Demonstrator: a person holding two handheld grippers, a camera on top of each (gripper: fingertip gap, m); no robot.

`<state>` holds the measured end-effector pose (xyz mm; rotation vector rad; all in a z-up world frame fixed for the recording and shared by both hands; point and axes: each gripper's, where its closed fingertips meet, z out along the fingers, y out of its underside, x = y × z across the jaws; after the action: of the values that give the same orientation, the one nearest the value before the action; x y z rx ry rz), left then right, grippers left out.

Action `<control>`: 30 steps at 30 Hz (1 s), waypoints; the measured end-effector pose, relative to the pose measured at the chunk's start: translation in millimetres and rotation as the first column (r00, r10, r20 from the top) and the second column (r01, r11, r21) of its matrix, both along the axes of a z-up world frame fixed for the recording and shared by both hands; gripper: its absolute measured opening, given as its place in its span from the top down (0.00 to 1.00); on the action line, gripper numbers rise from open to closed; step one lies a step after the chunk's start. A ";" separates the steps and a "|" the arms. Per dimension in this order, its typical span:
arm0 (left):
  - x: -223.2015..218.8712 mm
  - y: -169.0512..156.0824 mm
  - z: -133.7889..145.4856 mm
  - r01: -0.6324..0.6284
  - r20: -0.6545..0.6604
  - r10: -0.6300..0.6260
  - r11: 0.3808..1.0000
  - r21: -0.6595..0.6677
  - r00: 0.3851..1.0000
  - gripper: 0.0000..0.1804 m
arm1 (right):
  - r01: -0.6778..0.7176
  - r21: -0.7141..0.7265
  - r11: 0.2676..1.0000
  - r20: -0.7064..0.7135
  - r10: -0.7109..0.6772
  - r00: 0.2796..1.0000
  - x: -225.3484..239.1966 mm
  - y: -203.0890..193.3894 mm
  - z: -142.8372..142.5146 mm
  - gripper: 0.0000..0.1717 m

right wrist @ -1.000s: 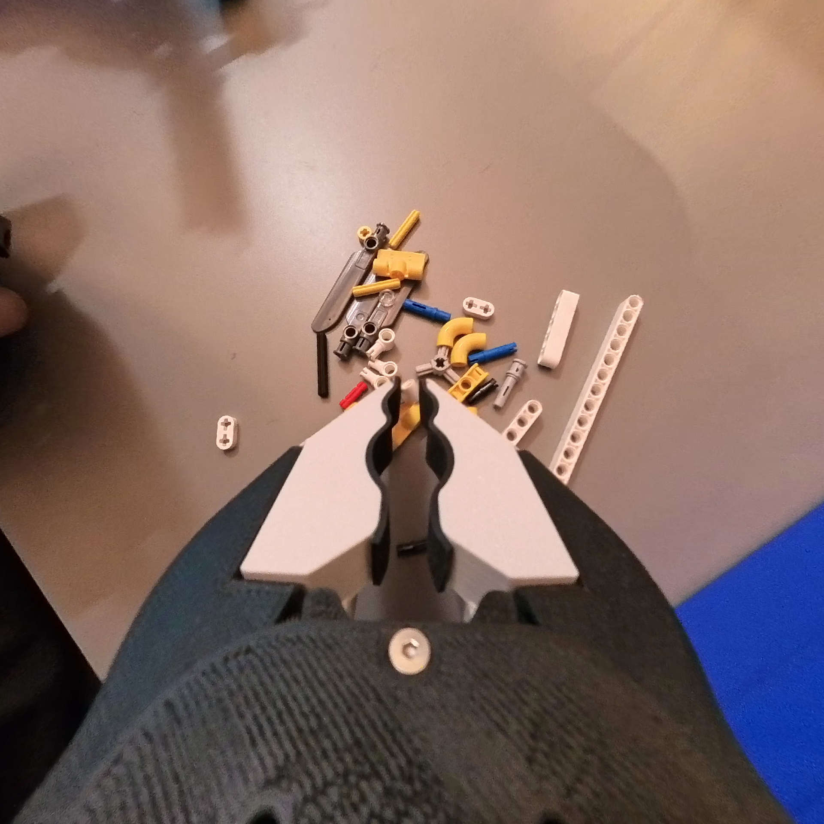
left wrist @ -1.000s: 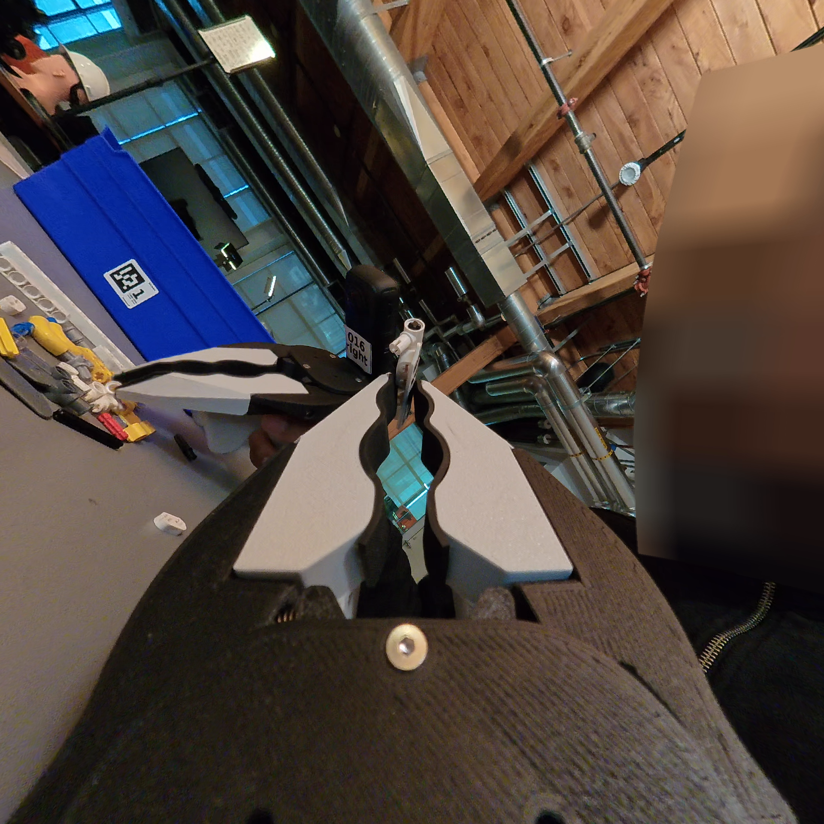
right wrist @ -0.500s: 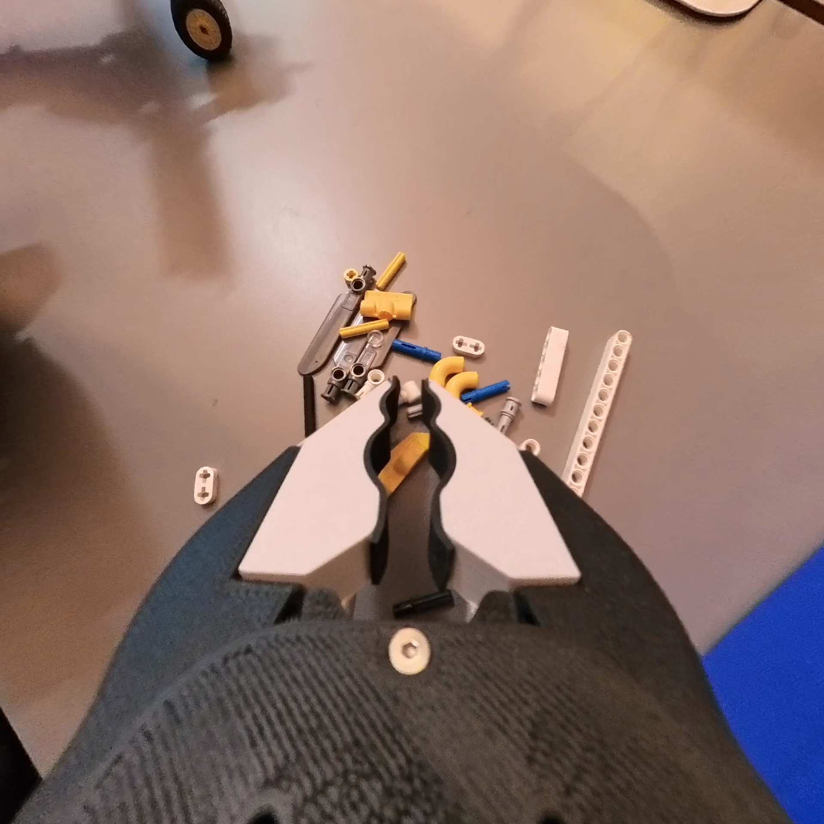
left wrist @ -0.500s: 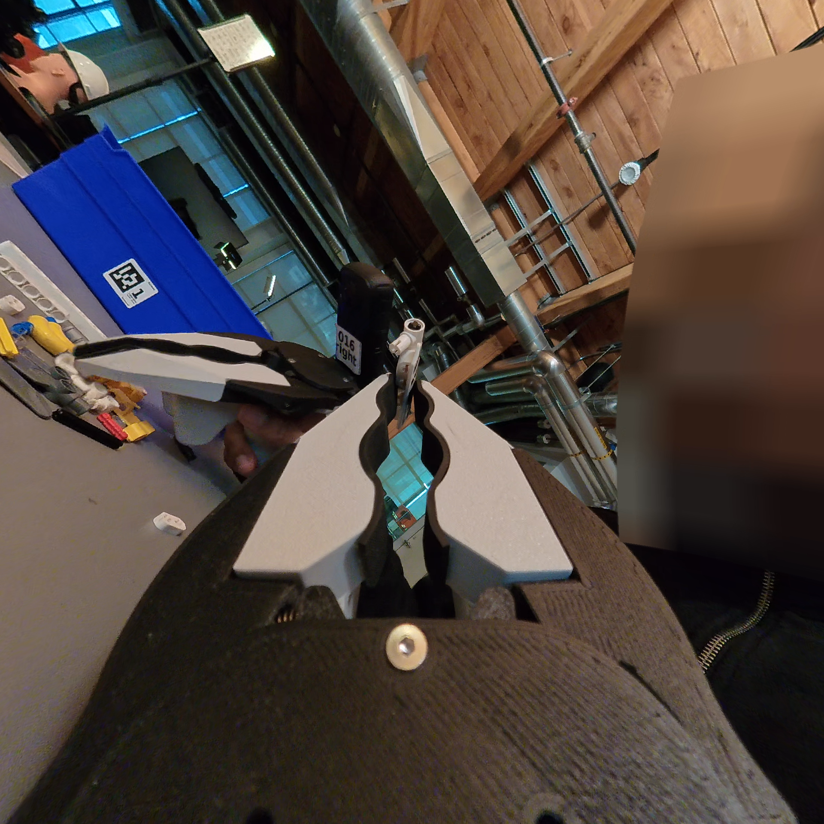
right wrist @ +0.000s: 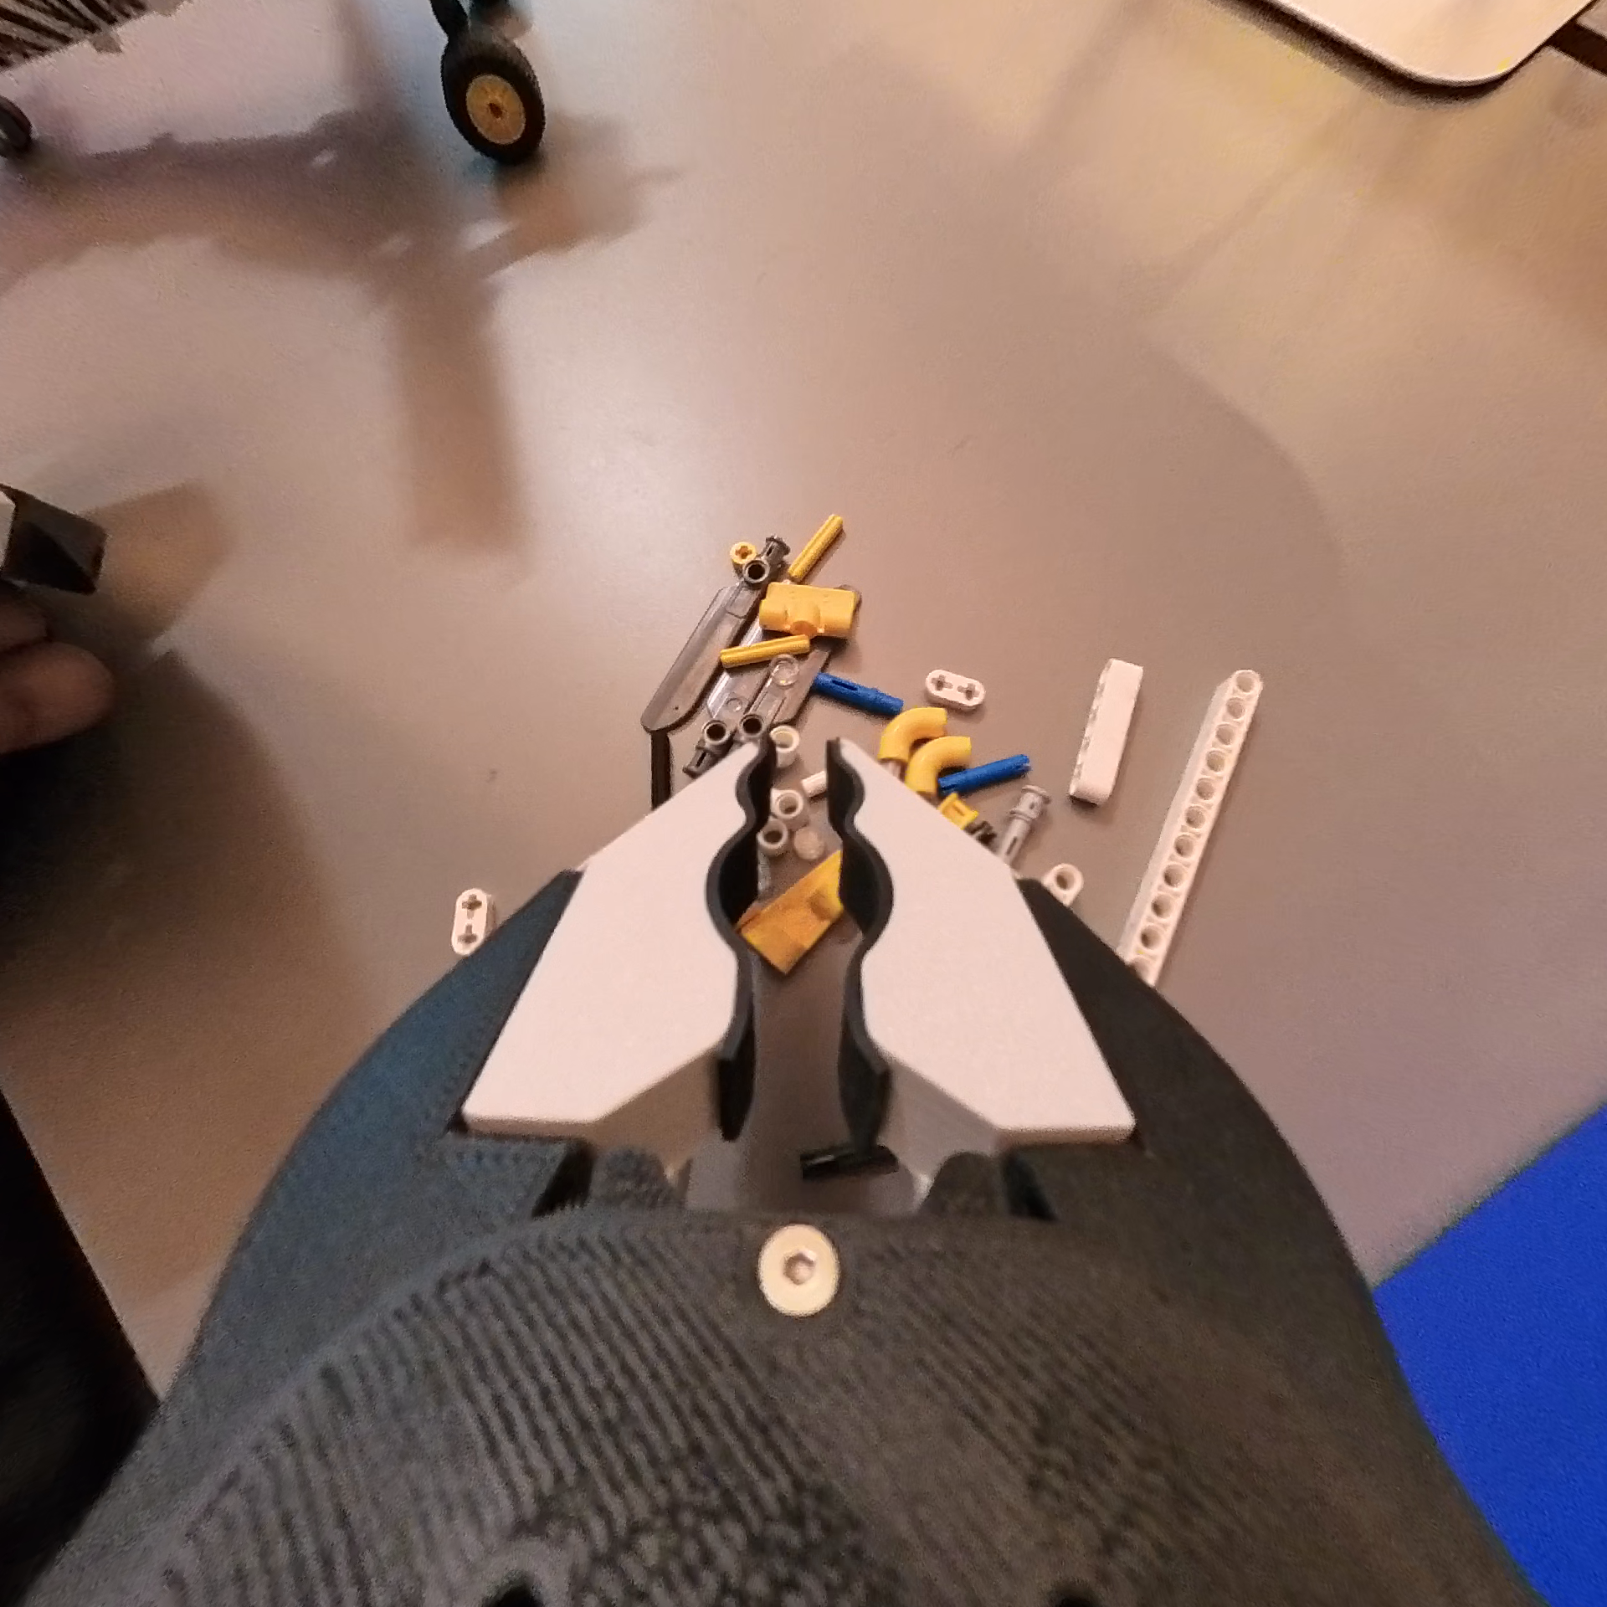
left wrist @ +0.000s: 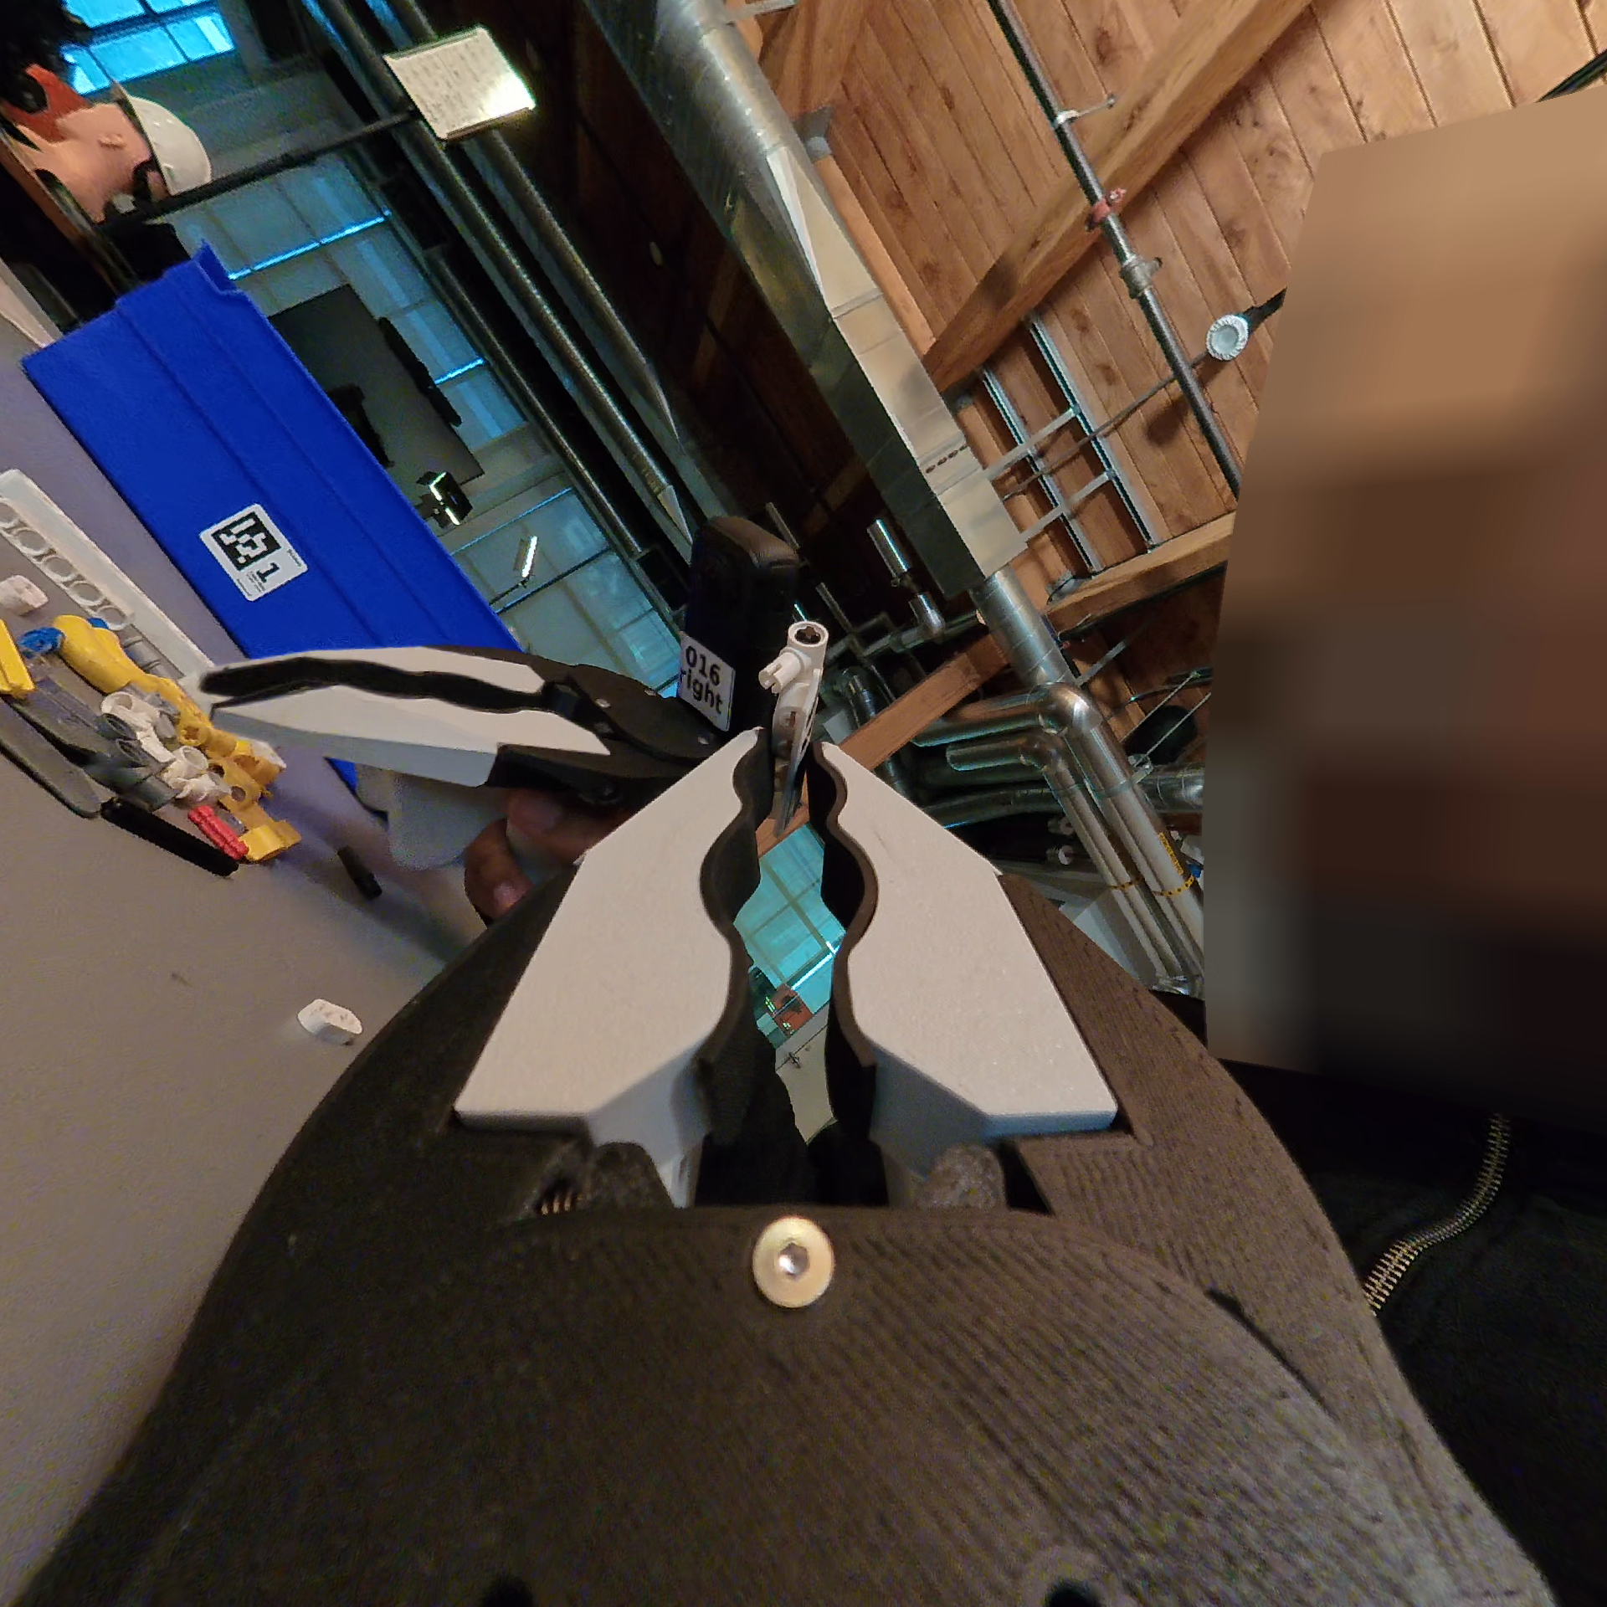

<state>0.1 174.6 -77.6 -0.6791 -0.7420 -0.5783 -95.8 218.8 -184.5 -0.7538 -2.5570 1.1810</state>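
Note:
My left gripper (left wrist: 787, 748) is shut on a small white toy-building piece (left wrist: 802, 674), a thin part with a round socket on top, and holds it up in the air. My right gripper (right wrist: 800, 752) is open with a narrow gap and holds nothing. It hovers over a pile of small parts (right wrist: 783, 643) on the grey table (right wrist: 956, 348). White bushings (right wrist: 787, 804) and a yellow piece (right wrist: 796, 922) lie on the table below its fingers. The right gripper also shows in the left wrist view (left wrist: 213, 691), above the same pile (left wrist: 174, 748).
A long white holed beam (right wrist: 1204, 800) and a short white beam (right wrist: 1106, 739) lie right of the pile. A white link (right wrist: 472, 917) and a black pin (right wrist: 848, 1158) lie nearer. A blue bin (left wrist: 217, 452) stands beyond. A black-and-yellow wheel (right wrist: 494, 104) is far off. The tips of one gripper are about 15 cm away from the tips of the other.
My right gripper has lifted back from the pile and its jaws have widened a little, with nothing in them. My left gripper keeps the white piece and has not moved.

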 end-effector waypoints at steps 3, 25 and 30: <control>0.0 0.0 0.0 0.000 0.000 0.000 1.000 0.000 1.000 0.98 | -0.011 0.037 0.999 -0.002 0.011 1.000 1.8 -0.6 -5.8 0.95; 0.1 0.2 0.1 0.001 0.000 -0.001 1.000 0.000 1.000 0.98 | 0.006 0.019 1.000 -0.060 -0.005 0.998 -2.9 -0.7 3.3 0.96; 0.1 0.2 0.1 0.001 0.000 -0.001 1.000 0.000 1.000 0.98 | 0.005 0.008 1.000 -0.072 -0.004 0.997 -2.6 -1.4 7.4 0.96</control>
<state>0.2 174.8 -77.5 -0.6793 -0.7421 -0.5794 -98.4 217.4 -177.1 -0.7018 -2.4992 1.1736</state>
